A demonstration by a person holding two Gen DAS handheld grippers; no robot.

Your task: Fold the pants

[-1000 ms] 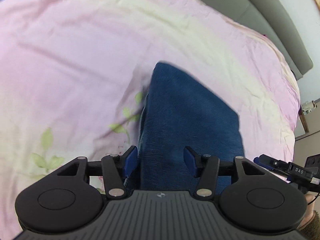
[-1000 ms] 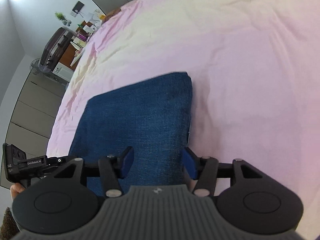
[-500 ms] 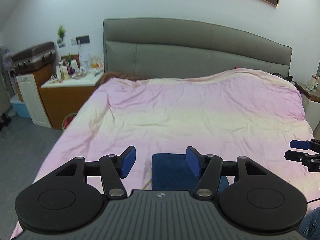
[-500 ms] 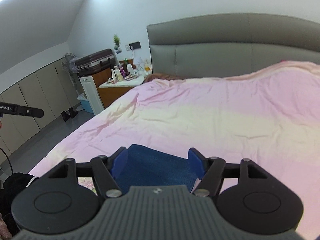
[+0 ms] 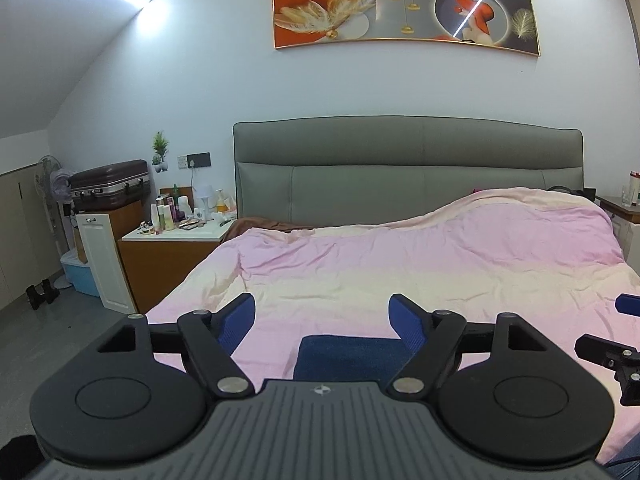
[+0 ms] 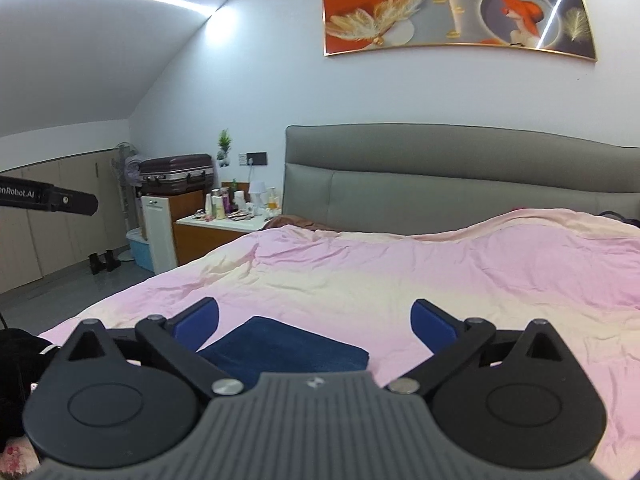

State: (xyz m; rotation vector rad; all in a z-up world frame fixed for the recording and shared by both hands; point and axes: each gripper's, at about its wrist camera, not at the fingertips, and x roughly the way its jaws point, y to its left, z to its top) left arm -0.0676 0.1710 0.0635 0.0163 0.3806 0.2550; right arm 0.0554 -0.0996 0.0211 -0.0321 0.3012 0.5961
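Left gripper (image 5: 322,318): jaws wide, just been opening, nothing between the pads. Right gripper (image 6: 315,322): same, wide, just opened further, empty. Both lifted clear and pointing only slightly down toward the headboard (image 5: 408,168).

Pants (image 6: 280,350): dark blue, folded into a compact flat rectangle, lying on the pink duvet (image 5: 400,264) near the foot end, below and just ahead of both tools, touching neither. Seen centred under the left gripper's nose, slightly left of centre under the right. Long axis hard to call: near part hidden behind the gripper bodies in both views. Far edge looks square, one corner toward the right gripper's side. Neither hand clearly nearer; roughly symmetric either side of the bundle.

Looks like fold done or close to it. Any further move would need a drop straight down onto the cloth.

Around: nightstand (image 5: 180,240) cluttered with bottles left of the bed, suitcase (image 6: 176,174) on a cabinet, fan, wall picture (image 5: 404,16). All well apart. Nothing on the duvet between tools and pants.
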